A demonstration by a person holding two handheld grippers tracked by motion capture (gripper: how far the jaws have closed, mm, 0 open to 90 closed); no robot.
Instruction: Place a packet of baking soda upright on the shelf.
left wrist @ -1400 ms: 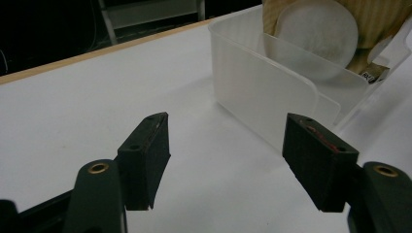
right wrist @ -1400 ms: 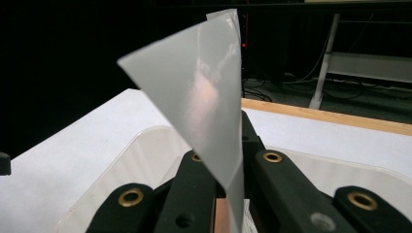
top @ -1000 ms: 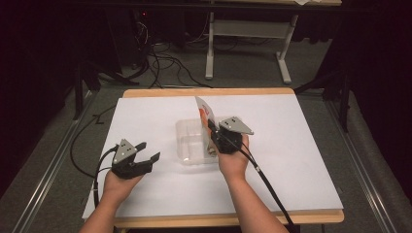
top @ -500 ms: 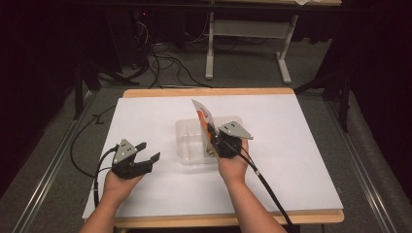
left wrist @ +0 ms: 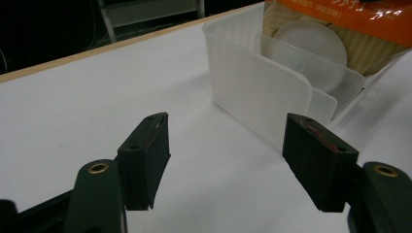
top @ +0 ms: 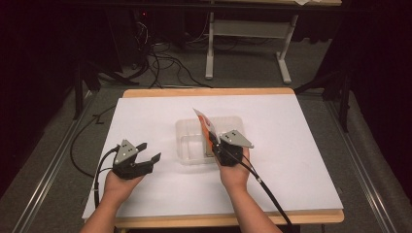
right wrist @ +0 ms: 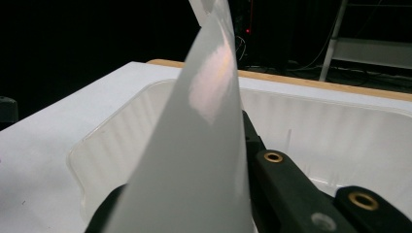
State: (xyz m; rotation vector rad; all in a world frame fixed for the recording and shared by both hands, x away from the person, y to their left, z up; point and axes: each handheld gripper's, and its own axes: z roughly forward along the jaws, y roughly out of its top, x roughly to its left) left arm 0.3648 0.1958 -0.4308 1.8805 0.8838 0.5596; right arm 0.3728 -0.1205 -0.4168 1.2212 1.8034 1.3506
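Note:
A clear plastic container (top: 190,141) stands in the middle of the white tabletop (top: 301,145). My right gripper (top: 216,145) is shut on an orange-and-white flat packet (top: 206,127), held upright and tilted over the container's right part. In the right gripper view the packet's pale back (right wrist: 199,145) hides the jaws, with the container (right wrist: 330,126) behind it. My left gripper (top: 148,153) rests low on the table, left of the container, open with nothing in it. In the left gripper view the gripper (left wrist: 238,160) points at the container's near wall (left wrist: 252,82) and the packet (left wrist: 340,29) inside.
A wooden edge (top: 209,91) borders the table's far side. Beyond it, on the floor, lie cables (top: 160,63) and a grey metal stand (top: 248,34). Metal rails (top: 369,189) run along both sides of the table.
My right gripper has come down and slightly nearer with the packet, sinking it lower into the container. The left gripper has not moved.

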